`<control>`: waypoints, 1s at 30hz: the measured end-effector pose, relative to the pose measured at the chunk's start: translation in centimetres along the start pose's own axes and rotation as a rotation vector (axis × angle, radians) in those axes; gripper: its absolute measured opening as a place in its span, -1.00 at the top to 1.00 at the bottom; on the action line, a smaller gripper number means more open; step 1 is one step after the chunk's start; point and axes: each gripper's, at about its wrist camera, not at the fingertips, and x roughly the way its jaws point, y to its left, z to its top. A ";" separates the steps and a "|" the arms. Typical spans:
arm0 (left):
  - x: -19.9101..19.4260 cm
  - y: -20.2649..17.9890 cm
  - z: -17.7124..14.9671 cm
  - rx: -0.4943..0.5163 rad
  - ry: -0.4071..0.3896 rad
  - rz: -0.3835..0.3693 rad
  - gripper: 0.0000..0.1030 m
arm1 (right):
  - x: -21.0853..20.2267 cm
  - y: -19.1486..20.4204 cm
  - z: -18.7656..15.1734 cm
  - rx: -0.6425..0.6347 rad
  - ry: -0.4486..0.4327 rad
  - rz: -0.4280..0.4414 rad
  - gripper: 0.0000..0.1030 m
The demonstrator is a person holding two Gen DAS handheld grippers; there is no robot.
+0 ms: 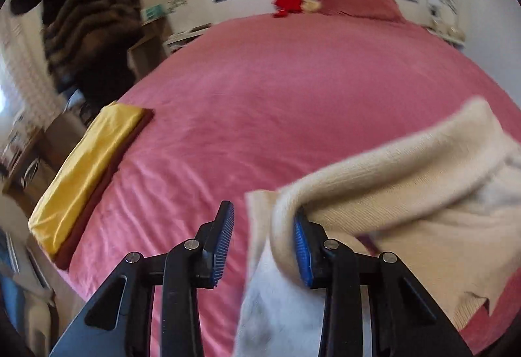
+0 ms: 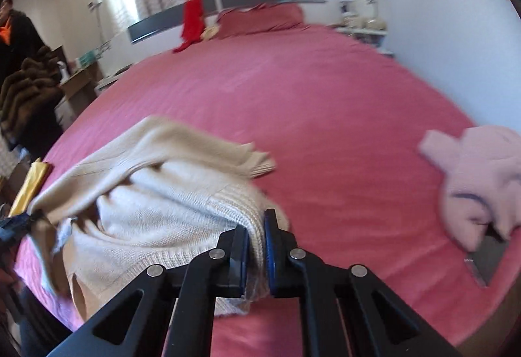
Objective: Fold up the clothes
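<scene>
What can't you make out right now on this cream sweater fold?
- Left wrist: cream sweater drapes over one finger of left gripper, hiding its tip.
- Right wrist: pink garment blurred, cut by rim; type unclear.
- Right wrist: right gripper covers the cream sweater's pinched edge.

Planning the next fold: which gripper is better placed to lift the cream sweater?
Right. The right gripper is already clamped on the cream sweater; the left gripper stands open, cloth draped over one finger only.
</scene>
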 end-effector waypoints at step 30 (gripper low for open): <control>4.1 -15.3 -2.7 0.620 -0.066 -0.074 -0.58 | 12.5 8.1 7.8 0.008 0.400 0.375 0.37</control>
